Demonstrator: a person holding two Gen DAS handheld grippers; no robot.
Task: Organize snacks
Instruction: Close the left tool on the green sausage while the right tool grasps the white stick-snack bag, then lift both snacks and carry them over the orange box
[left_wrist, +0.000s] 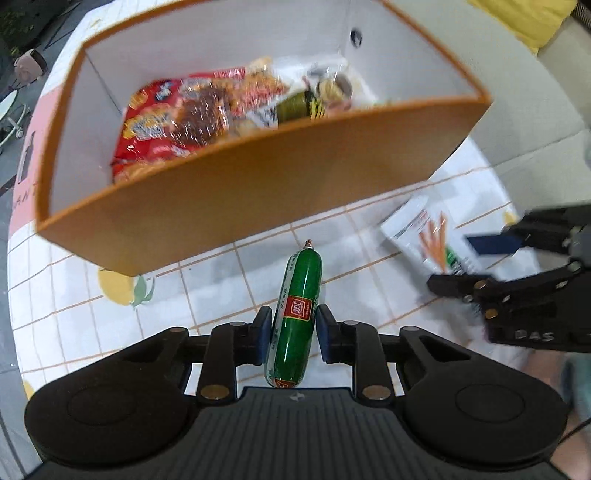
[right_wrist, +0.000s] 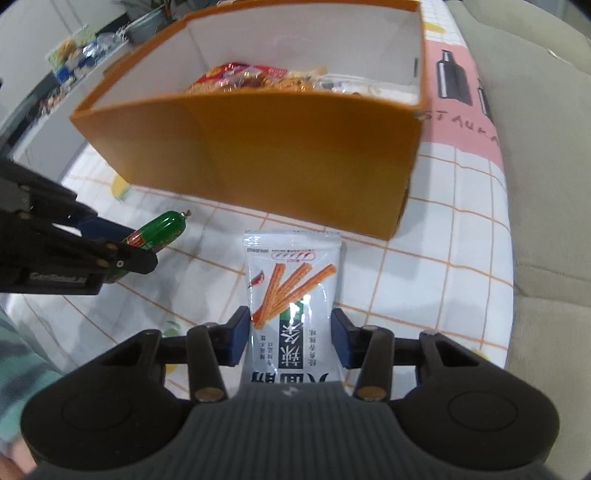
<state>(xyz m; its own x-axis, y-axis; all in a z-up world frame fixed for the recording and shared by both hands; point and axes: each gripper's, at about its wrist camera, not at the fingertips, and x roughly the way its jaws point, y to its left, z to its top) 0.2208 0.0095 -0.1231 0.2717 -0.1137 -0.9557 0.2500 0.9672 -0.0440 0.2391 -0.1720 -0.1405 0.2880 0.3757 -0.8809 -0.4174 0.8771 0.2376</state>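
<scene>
Left gripper (left_wrist: 294, 334): we see its jaws closed tight on a green-wrapped sausage (left_wrist: 297, 321), blue pads pressing both sides around the red label; the sausage runs lengthwise between the fingers, its clipped tip pointing toward the box.

Right gripper (right_wrist: 289, 338): we see its jaws drawn in around a white spicy-stick packet (right_wrist: 293, 295), a blue pad at each side edge of the pouch. We cannot tell whether the pads truly press it.

Sausage, from the right wrist: it juts out past the left gripper's black fingers, tip raised toward the box, just left of the packet.

Packet, from the left wrist: it shows blurred at the right, between the right gripper's black fingers.

Orange box (left_wrist: 258, 192): an open cardboard box with white inner walls stands on the worktop beyond both grippers, near them.

Box contents: we make out a red biscuit bag (left_wrist: 147, 125), clear-wrapped brown snacks and other small packets, blurred, piled on its floor.

Worktop (right_wrist: 436, 266): a white cloth with an orange grid and lemon prints, pink band with bottle drawings at the far edge.

Surroundings: pale cushions (right_wrist: 546, 184) lie beside the worktop.
</scene>
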